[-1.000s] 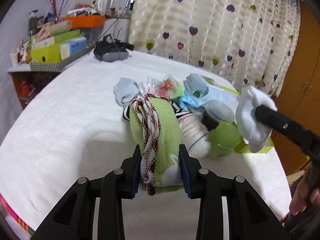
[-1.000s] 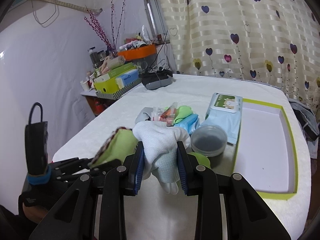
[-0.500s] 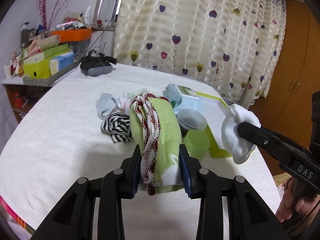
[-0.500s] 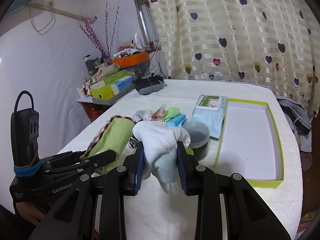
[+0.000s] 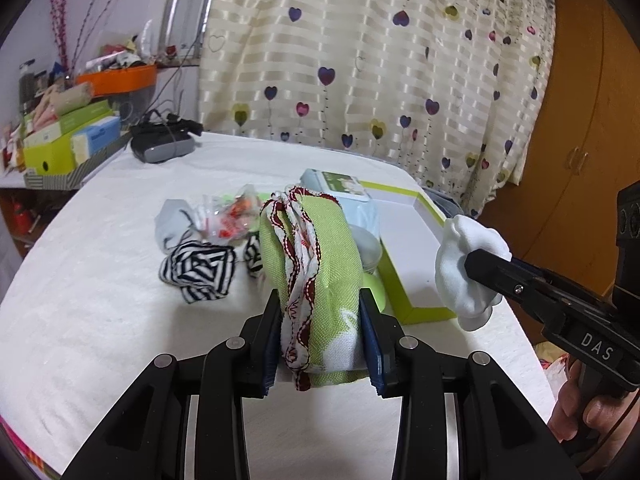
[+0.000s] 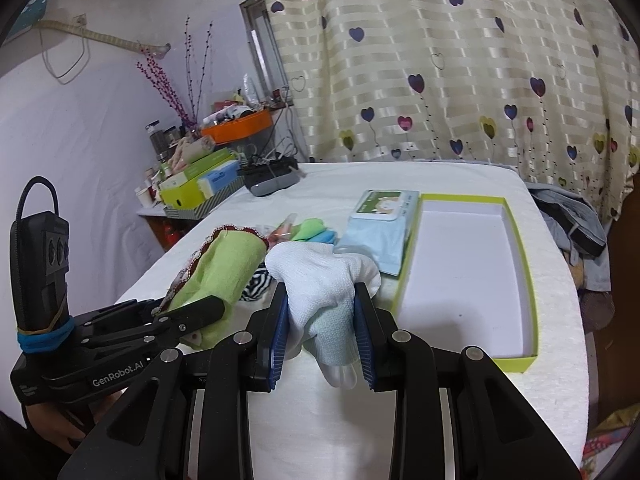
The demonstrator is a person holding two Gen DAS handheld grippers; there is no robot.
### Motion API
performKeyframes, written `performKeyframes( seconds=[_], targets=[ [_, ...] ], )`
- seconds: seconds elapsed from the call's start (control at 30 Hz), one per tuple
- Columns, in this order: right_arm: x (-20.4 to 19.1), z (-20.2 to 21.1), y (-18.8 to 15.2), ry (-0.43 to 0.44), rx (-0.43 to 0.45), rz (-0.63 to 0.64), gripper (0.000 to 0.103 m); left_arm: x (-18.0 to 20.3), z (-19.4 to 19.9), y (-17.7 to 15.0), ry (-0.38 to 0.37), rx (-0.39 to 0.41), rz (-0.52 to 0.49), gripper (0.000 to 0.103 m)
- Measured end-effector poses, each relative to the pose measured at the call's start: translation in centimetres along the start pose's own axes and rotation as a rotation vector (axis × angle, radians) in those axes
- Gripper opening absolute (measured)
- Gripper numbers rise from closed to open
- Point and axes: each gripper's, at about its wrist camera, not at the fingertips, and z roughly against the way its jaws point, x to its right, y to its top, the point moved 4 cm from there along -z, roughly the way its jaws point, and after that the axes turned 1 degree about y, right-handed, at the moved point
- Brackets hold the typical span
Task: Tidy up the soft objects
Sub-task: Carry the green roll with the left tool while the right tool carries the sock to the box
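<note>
My left gripper is shut on a green cloth with red-and-white trim, held above the white table; it also shows in the right wrist view. My right gripper is shut on a white sock, which also shows in the left wrist view, beside the near corner of the green-rimmed white tray. A black-and-white striped cloth, a pale grey sock and green and blue soft pieces lie on the table.
A blue wet-wipes pack lies left of the tray. A crinkly plastic packet sits among the cloths. A dark headset is at the table's far end. Boxes and an orange bin crowd a side shelf. A heart-print curtain hangs behind.
Both grippers have risen and pulled back from the pile with their cloths still held. The striped cloth is now uncovered on the table.
</note>
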Motion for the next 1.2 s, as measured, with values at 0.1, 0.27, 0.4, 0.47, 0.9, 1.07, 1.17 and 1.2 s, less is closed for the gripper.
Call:
performKeyframes(
  seconds=[0.1,0.27,0.4,0.47,0.9,1.07,1.17,1.2],
  targets=[
    [0.9,0.0,0.1,-0.013,-0.001,-0.011,0.031,0.7,-0.5,0.3,-0.012,-0.004,-0.009,0.034],
    [2.6,0.1,0.2,-0.038,0.0,-0.033,0.031,2.0,-1.5,0.8,-0.037,-0.011,-0.029,0.034],
    [4.1,0.2,0.2,-0.063,0.003,-0.056,0.031,3.0,-2.2,1.2,-0.055,-0.015,-0.046,0.034],
    [4.9,0.2,0.3,-0.074,0.004,-0.069,0.031,3.6,-2.6,1.5,-0.064,-0.018,-0.053,0.034],
    [10.3,-1.3,0.2,-0.131,-0.024,-0.132,0.032,7.8,-6.3,2.4,-0.111,-0.056,-0.103,0.034],
    [12.4,-2.8,-0.2,-0.143,-0.059,-0.153,0.032,9.4,-8.8,2.6,-0.118,-0.092,-0.12,0.034],
    [13.6,-3.5,-0.4,-0.15,-0.075,-0.162,0.032,10.2,-10.0,2.5,-0.122,-0.112,-0.13,0.034],
    [13.8,-3.7,-0.4,-0.153,-0.079,-0.164,0.032,10.5,-10.5,2.4,-0.125,-0.119,-0.134,0.034]
  ],
)
